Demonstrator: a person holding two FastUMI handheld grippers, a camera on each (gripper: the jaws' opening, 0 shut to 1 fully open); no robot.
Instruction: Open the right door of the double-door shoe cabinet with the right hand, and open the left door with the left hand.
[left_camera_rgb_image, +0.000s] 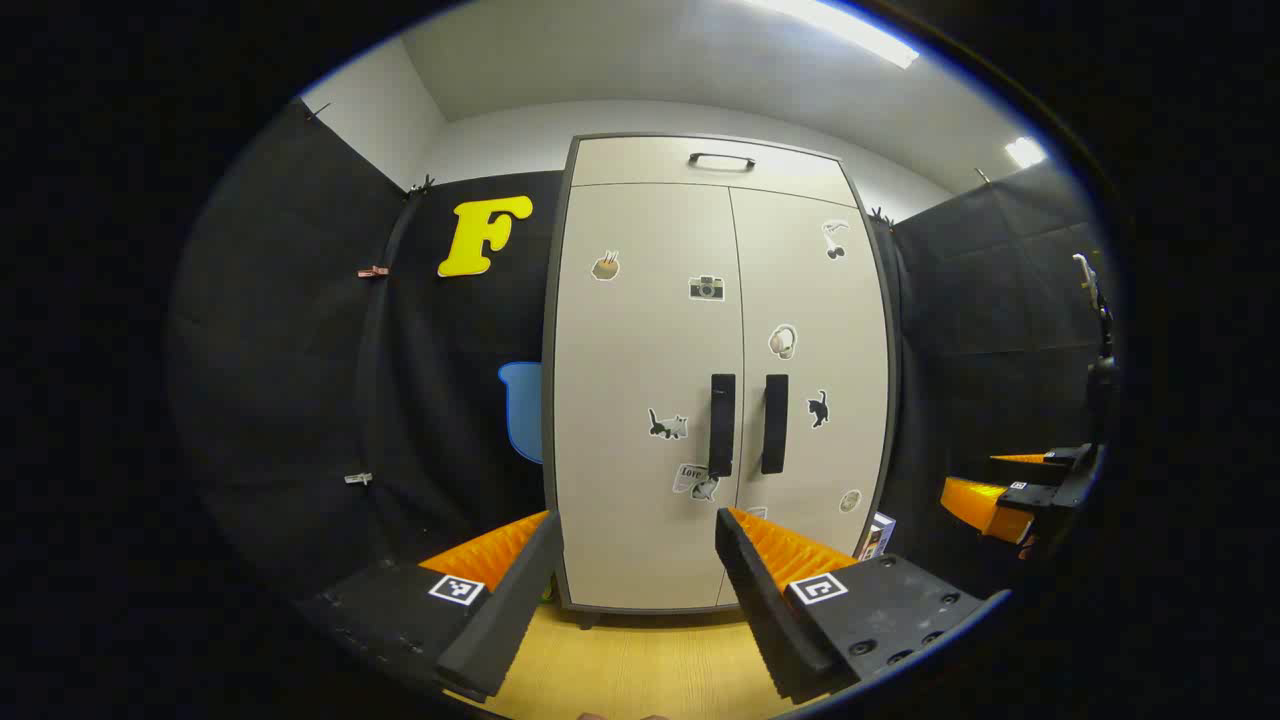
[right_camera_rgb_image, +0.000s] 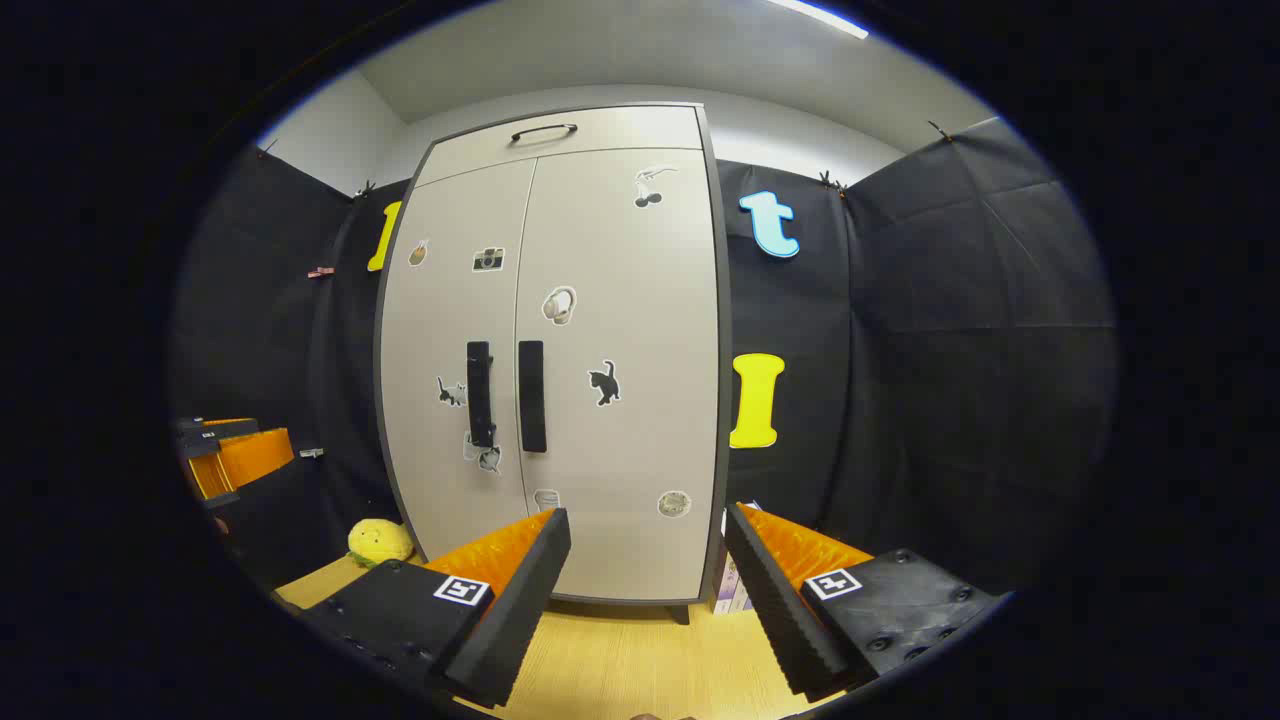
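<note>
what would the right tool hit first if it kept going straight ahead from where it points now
Probably the lower part of the right door of the shoe cabinet, below its handle. The open right tool is some way off; depth is unclear.

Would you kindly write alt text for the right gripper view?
A pale double-door shoe cabinet stands closed, two dark vertical handles beside its centre seam. The right gripper is held in front, jaws open, touching nothing.

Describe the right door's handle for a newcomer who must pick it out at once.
Find the tall pale shoe cabinet against the black wall. Two dark vertical handles flank its centre seam. The right door's handle is the right-hand one, between a headphones sticker and a black cat sticker.
</note>
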